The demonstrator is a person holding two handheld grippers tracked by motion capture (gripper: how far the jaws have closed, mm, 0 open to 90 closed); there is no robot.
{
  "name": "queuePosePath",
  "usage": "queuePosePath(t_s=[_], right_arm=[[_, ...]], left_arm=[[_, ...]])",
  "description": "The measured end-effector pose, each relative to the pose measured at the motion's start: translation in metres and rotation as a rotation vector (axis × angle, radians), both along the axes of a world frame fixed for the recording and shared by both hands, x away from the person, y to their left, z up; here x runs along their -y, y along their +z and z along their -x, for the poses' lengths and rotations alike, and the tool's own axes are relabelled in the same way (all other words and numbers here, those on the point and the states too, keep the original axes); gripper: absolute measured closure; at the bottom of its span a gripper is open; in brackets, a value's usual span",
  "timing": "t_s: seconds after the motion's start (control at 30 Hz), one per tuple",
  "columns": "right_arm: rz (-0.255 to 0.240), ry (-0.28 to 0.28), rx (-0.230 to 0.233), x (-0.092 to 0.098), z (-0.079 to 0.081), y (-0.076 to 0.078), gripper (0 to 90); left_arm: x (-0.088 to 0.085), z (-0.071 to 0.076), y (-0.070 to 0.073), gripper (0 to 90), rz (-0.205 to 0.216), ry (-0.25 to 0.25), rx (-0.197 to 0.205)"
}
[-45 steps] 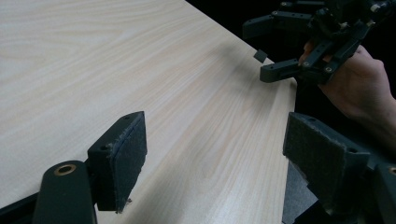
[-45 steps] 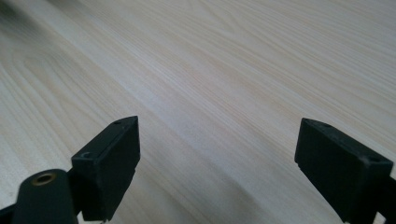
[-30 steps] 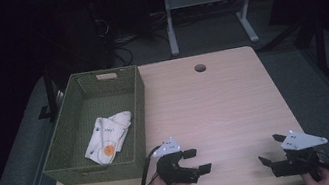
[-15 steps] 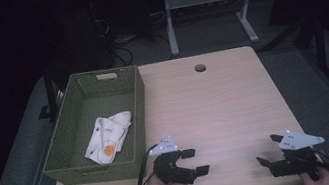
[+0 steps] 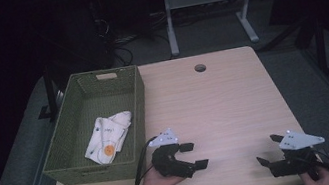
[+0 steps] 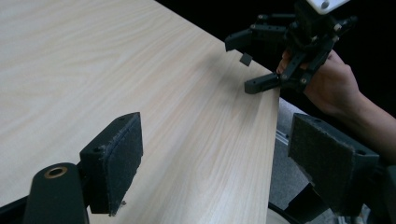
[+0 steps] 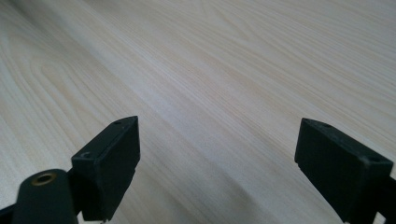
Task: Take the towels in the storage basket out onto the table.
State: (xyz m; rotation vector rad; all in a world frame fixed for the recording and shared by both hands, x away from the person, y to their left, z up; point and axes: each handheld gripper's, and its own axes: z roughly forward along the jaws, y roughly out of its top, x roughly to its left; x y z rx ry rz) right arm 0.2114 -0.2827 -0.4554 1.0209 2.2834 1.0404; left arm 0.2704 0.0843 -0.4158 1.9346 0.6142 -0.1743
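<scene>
- The left claw (image 5: 194, 156) is over the near part of the counter (image 5: 225, 102), just beside the basket (image 5: 64, 157), with jaws apart and nothing between them.
- The right claw (image 5: 268, 150) is at the near right corner, also with jaws apart.
- A white cloth (image 5: 109, 134) with an orange spot lies inside the green basket.

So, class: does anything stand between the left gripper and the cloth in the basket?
Yes. The basket's near-right wall stands between the left gripper and the cloth. The cloth lies on the basket floor, below the rim, so the open gripper would probably have to go over that wall.
</scene>
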Motion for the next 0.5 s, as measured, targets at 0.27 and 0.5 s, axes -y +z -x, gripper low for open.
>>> queuePosePath(t_s=[0.27, 0.5], right_arm=[[-0.005, 0.005, 0.001, 0.001, 0.000, 0.000, 13.9], [-0.006, 0.011, -0.005, -0.001, 0.000, 0.000, 13.9]], left_arm=[[-0.004, -0.011, 0.023, 18.3, 0.002, -0.013, -0.003], [-0.014, -0.020, 0.042, 18.4, -0.003, -0.016, -0.025]])
